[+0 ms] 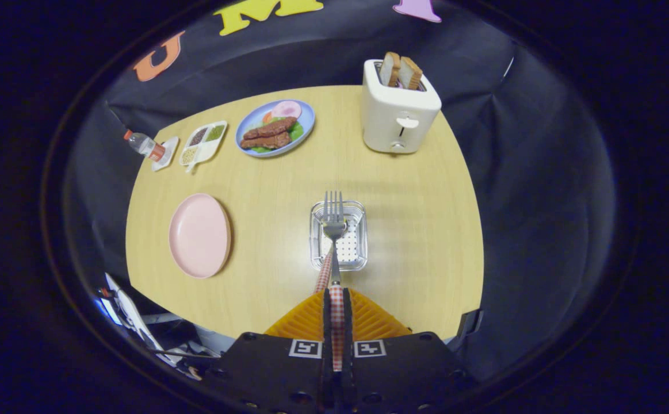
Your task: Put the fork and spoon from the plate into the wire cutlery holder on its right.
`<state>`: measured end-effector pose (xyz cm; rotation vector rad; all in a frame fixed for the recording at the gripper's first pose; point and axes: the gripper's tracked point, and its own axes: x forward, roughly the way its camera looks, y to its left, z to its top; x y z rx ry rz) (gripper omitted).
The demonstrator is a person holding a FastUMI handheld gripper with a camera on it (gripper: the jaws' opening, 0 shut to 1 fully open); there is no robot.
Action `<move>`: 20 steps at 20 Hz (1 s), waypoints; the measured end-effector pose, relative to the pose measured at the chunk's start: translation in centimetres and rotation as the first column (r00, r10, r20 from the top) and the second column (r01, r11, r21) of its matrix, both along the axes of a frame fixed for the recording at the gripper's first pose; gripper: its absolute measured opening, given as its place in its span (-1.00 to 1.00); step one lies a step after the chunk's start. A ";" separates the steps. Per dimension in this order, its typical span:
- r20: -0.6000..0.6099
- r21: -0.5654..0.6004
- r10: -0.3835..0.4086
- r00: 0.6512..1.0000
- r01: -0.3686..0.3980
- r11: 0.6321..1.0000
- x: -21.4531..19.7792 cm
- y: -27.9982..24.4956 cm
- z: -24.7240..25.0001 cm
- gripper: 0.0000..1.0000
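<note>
My claw [337,299] is clamped on the fork [333,215] above the holder [339,236]; off-centre release risks it tipping out.

A shiny metal fork [333,215] with a checked handle, gripped between the closed fingers of the gripper [337,299], over a glossy wire cutlery holder [338,236], possibly metal. The table [415,230] shows matt pale wood grain; the plate [199,234] looks smooth plastic.
</note>
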<state>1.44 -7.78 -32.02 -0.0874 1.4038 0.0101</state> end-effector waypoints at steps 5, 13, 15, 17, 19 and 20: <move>-0.140 -0.005 -0.015 0.990 0.014 1.000 -0.7 -0.3 -0.9 -0.89; -0.306 -0.024 -0.051 0.951 0.046 0.999 -0.3 -0.8 -1.7 -0.88; -0.373 -0.023 -0.020 0.927 0.012 1.000 -0.6 -0.8 -1.5 -0.89; -0.387 -0.042 -0.006 0.922 -0.011 0.999 0.2 -1.2 -1.9 -0.83; -0.387 -0.062 -0.003 0.922 -0.023 0.998 1.3 -1.4 -1.9 -0.83; -0.387 -0.067 -0.007 0.922 -0.021 0.998 1.7 -1.3 -2.1 -0.83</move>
